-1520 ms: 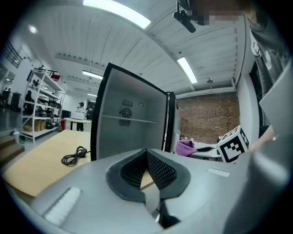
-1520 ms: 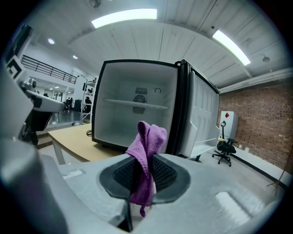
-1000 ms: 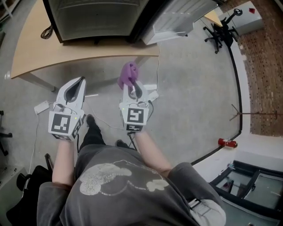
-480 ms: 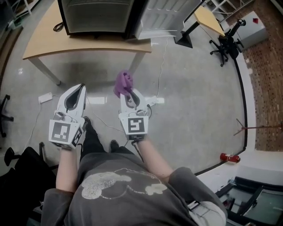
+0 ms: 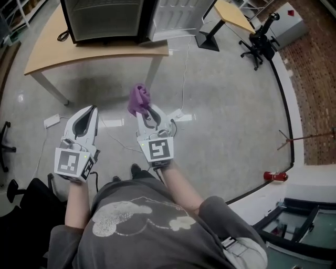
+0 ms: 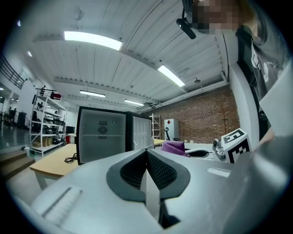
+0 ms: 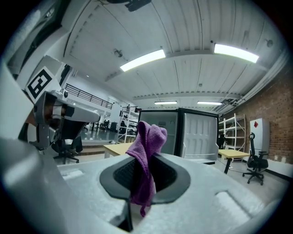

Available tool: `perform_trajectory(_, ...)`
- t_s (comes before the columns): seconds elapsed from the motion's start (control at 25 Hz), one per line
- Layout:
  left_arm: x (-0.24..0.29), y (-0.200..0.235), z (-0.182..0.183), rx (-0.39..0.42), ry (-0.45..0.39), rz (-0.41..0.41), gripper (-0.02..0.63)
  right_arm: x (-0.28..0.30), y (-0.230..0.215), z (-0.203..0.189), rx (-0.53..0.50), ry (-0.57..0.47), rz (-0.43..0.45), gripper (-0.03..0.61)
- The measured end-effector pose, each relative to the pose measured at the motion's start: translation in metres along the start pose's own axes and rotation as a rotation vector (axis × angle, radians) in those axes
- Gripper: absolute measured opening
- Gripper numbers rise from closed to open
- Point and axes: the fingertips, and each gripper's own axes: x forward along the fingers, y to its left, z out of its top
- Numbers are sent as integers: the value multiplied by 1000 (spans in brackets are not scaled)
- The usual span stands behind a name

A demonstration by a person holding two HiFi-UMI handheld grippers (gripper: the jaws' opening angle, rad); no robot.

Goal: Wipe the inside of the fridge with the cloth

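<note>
Right gripper (image 7: 144,170) jaws are clamped on the purple cloth (image 7: 147,153). The cloth is soft fuzzy fabric, bunched into a lumpy upright fold that sticks up past the jaw tips, with a thin tail hanging down between the black ribbed pads. Left gripper (image 6: 147,160) jaws are pressed together with nothing between them; its pads are dark with a fine mesh texture, set in a smooth grey plastic shell. Each gripper has a white cube with black square markers at its rear end, bare forearms behind. Both grippers sit side by side, low over a polished grey concrete floor (image 5: 226,105), well apart from the fridge (image 5: 105,18). The fridge is a boxy black cabinet on a light wood table (image 5: 63,55) with a curved edge and white legs. Its door (image 5: 177,16) is swung open to the right, showing a white ribbed inner lining. The inside looks pale, with one shelf line across. The cloth is in the air ahead of the person, not touching fridge or table. Red brick wall (image 5: 315,79) at right.
</note>
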Motion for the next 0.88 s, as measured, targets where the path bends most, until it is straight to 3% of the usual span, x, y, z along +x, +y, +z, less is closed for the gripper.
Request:
perform_trajectory(0.4, -49, 4, -1, -10, -26, -86, 17, -20, 56, 9, -25, 17, -46, 38)
perform_trajectory(0.88, -91, 18, 0, 0, -45, -80, 17, -28, 99, 29, -68, 13, -27, 38)
